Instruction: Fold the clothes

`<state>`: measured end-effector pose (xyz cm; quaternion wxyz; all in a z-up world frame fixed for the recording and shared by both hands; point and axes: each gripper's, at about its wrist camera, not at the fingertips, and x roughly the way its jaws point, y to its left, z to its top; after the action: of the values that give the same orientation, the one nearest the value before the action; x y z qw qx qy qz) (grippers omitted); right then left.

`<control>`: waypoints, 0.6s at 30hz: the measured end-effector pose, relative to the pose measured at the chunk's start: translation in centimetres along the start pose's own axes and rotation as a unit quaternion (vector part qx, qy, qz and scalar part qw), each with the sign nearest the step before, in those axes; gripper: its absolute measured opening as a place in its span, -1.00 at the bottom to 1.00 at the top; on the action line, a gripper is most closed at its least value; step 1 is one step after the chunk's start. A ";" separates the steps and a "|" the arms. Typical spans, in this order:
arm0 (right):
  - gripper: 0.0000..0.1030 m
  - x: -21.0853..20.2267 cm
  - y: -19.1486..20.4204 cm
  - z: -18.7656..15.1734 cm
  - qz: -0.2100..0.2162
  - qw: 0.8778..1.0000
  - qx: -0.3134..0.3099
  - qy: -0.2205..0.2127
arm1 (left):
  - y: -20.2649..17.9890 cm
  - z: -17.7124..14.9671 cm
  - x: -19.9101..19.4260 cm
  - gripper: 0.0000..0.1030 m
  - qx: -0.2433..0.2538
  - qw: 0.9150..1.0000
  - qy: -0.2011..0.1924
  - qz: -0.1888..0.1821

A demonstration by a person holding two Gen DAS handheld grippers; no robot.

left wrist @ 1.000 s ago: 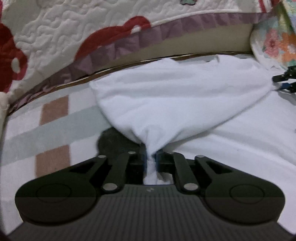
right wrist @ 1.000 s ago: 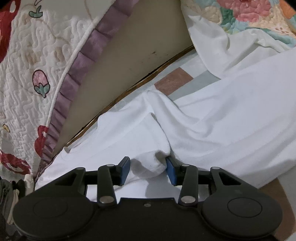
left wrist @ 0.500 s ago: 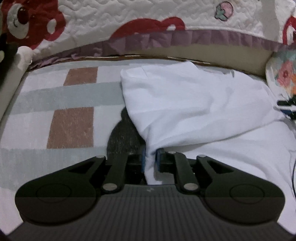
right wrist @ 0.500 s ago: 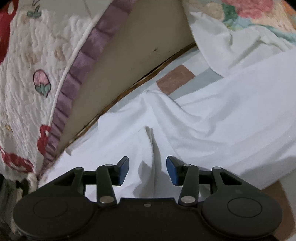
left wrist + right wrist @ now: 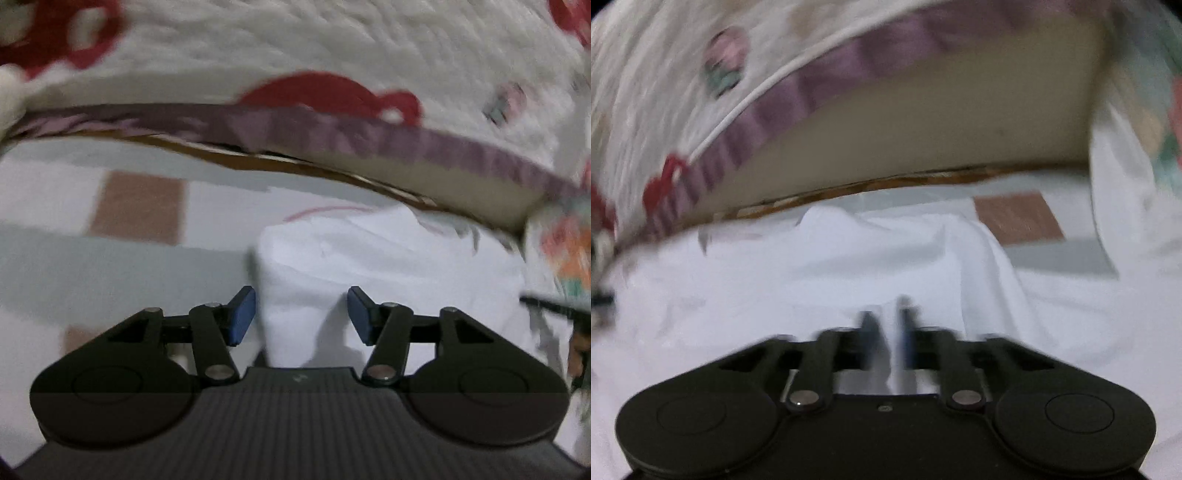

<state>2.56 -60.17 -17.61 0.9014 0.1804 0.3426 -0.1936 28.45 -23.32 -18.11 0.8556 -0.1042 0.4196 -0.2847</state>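
Folding looks to me only partly done: the white garment (image 5: 376, 266) lies bunched on the bed's checked sheet (image 5: 92, 258), one fold laid over near the wall, with wrinkles and loose edges to square up, so I judge several folds remain. My left gripper (image 5: 301, 317) is released, its blue pads spread apart on either side of a ridge of the cloth, holding nothing. My right gripper (image 5: 886, 339) looks clenched on a pinch of the white garment (image 5: 812, 280), though motion blur makes this less than certain. The bed runs along a beige wall base (image 5: 942, 122), over which hangs a quilt (image 5: 332, 40) with red figures and a purple frill. A floral pillow (image 5: 569, 251) sits at the right edge of the left view.
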 end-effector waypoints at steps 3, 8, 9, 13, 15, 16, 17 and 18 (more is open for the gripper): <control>-0.88 -0.7 0.2 0.4 -0.011 0.999 -0.029 -0.027 | -0.4 0.1 0.7 0.01 0.029 0.999 -0.014 -0.012; -0.90 -1.6 -0.5 1.7 -0.021 0.996 -0.037 -0.077 | -2.3 1.5 -0.9 -0.88 0.082 0.994 -0.068 0.019; -0.90 -1.6 -0.4 2.0 -0.023 0.995 -0.040 -0.084 | -2.1 1.7 -1.6 -0.88 0.066 0.993 -0.096 0.022; -0.91 0.0 0.0 2.4 -0.040 0.995 -0.053 -0.076 | -1.0 1.4 -0.5 -0.88 0.040 0.994 -0.090 0.039; -0.91 1.4 0.3 2.3 -0.066 0.994 -0.064 -0.056 | -1.0 0.2 0.6 -0.86 0.047 0.994 -0.068 0.066; -0.88 2.0 0.3 2.2 -0.082 0.993 -0.067 -0.046 | -0.8 -0.3 0.9 -0.71 0.039 0.994 -0.059 0.078; -0.88 2.2 0.2 2.2 -0.094 0.993 -0.062 -0.038 | -0.4 -0.6 0.7 -0.60 0.014 0.995 -0.059 0.083; -0.69 2.0 -0.1 2.2 -0.106 0.993 -0.047 -0.038 | -0.3 -0.9 0.1 -0.50 -0.005 0.994 -0.064 0.084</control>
<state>5.11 -61.67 -17.48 0.8955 0.0933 0.3341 -0.2789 27.69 -23.59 -18.59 0.9011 -0.0913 0.3725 -0.2022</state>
